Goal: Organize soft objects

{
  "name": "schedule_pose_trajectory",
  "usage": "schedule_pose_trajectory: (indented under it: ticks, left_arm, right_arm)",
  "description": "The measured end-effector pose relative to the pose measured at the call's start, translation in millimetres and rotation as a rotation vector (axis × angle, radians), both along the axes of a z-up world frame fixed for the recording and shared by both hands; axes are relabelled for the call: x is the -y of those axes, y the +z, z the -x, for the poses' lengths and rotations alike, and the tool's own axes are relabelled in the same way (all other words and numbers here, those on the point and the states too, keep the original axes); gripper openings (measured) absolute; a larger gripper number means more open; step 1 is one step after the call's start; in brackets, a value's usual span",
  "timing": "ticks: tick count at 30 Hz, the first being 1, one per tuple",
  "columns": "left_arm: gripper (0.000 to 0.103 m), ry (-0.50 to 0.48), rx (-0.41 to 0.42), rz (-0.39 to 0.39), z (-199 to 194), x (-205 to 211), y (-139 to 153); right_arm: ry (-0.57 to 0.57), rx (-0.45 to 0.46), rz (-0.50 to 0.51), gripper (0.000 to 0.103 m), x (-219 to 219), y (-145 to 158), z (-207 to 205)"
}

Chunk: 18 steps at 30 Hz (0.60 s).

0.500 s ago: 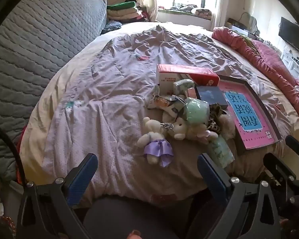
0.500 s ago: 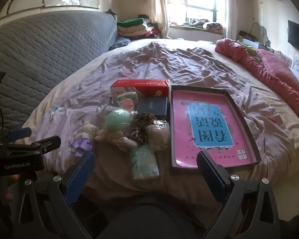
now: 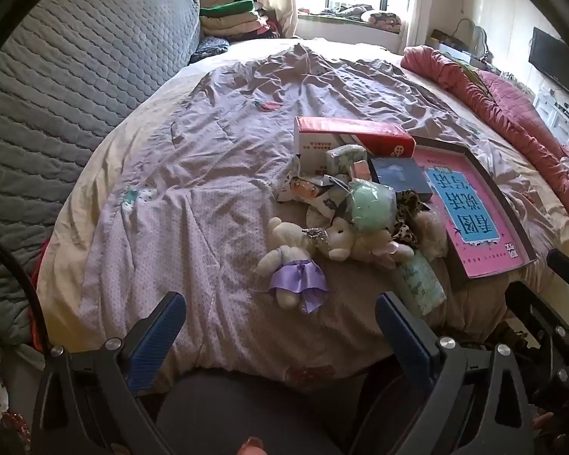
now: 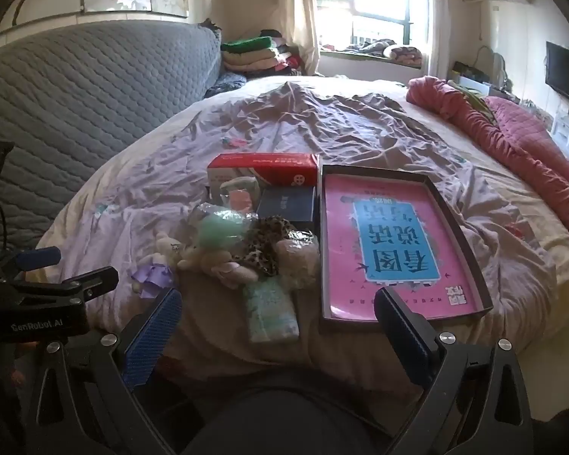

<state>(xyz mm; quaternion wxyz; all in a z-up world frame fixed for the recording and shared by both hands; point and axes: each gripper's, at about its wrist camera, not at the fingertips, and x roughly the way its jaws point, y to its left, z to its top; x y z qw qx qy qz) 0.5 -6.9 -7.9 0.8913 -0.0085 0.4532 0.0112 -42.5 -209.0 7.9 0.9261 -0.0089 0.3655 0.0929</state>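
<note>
A heap of soft things lies near the bed's front edge. It holds a white plush bear in a purple skirt [image 3: 292, 261] [image 4: 153, 271], a second pale plush [image 3: 360, 242] [image 4: 220, 261], a mint green bundle [image 3: 370, 204] [image 4: 220, 229], a leopard-print cloth [image 3: 407, 210] [image 4: 265, 244] and a pale green packet [image 3: 419, 280] [image 4: 271, 311]. My left gripper [image 3: 280, 326] is open, short of the bear, nothing between its fingers. My right gripper [image 4: 278, 320] is open too, empty, just before the packet.
A shallow box with a pink book [image 4: 394, 242] [image 3: 470, 204] lies right of the heap. A red and white carton [image 4: 263, 168] [image 3: 354, 140] and a dark blue box [image 4: 286, 203] stand behind it. Grey quilted headboard [image 3: 76, 76] at left, pink quilt [image 4: 512, 140] at right.
</note>
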Motion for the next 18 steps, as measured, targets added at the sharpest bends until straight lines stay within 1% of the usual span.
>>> schedule_pose_trajectory:
  ticks: [6, 9, 14, 18]
  left_arm:
    - [0.101, 0.0, 0.005, -0.009, 2, 2, 0]
    - [0.101, -0.01, 0.011, -0.012, 4, 2, 7]
    - [0.101, -0.03, 0.019, -0.011, 6, 6, 10]
    - [0.101, -0.035, 0.008, -0.013, 5, 9, 8]
  right_arm:
    - [-0.011, 0.01, 0.011, 0.101, -7, 4, 1]
    - [-0.016, 0.012, 0.01, 0.101, -7, 5, 2]
    - [-0.022, 0.025, 0.007, 0.101, -6, 9, 4]
    - [-0.029, 0.016, 0.006, 0.101, -4, 8, 5]
